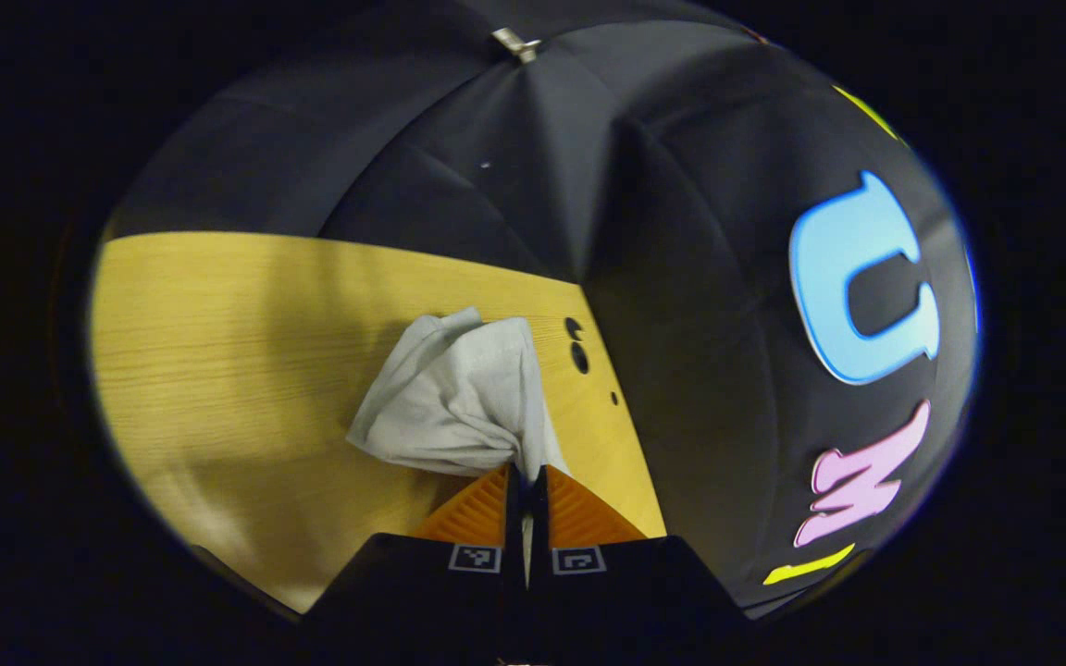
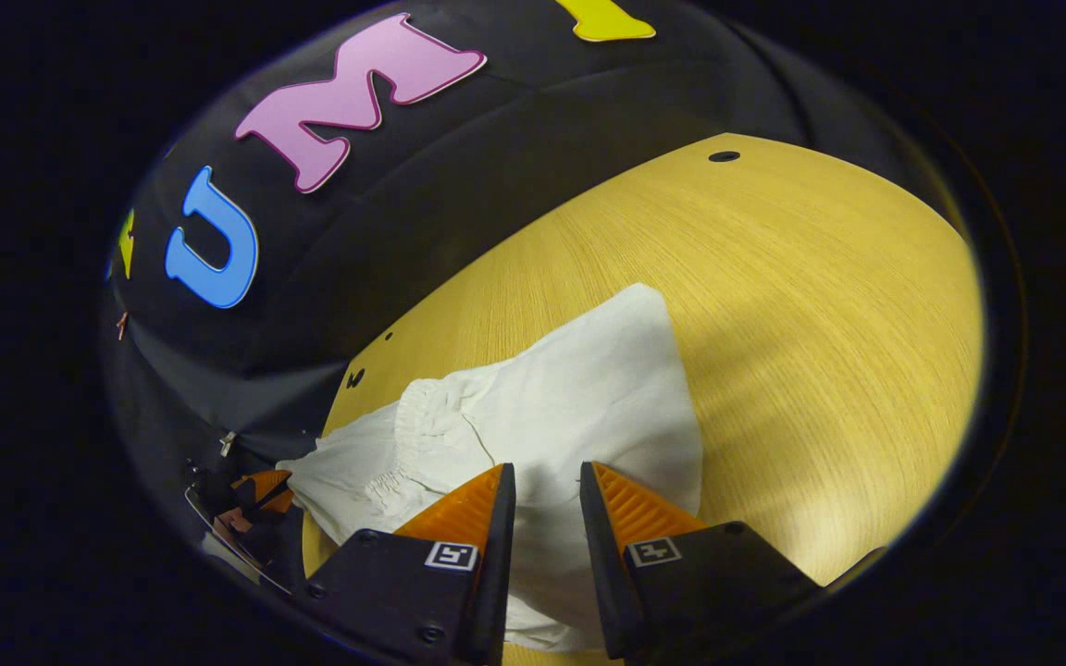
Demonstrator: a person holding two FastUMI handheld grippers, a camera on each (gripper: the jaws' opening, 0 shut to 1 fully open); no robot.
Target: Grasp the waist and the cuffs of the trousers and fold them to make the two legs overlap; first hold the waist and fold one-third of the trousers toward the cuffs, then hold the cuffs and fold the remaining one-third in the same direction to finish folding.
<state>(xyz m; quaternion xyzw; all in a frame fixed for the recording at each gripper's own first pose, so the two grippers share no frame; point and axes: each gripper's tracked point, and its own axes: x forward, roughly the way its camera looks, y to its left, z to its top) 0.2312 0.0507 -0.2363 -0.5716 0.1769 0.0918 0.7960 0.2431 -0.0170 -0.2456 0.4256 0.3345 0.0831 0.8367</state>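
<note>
The white trousers (image 1: 459,398) rise from the wooden table (image 1: 218,351) in a crumpled bunch. My left gripper (image 1: 526,474) is shut on a pinch of their fabric at its fingertips. In the right gripper view the trousers (image 2: 579,398) lie spread on the table (image 2: 820,324), with the gathered elastic waist (image 2: 427,407) toward the left. My right gripper (image 2: 544,481) stands open just above the cloth, which shows flat in the gap between its fingers. The left gripper (image 2: 255,495) also appears at the lower left edge, holding the lifted end of the fabric.
Black booth cloth hangs close behind the table's far edge in both views. Small dark holes (image 1: 577,347) mark the tabletop near that edge, and another hole (image 2: 724,156) sits at the far end. Bare wood stretches to the right of the trousers.
</note>
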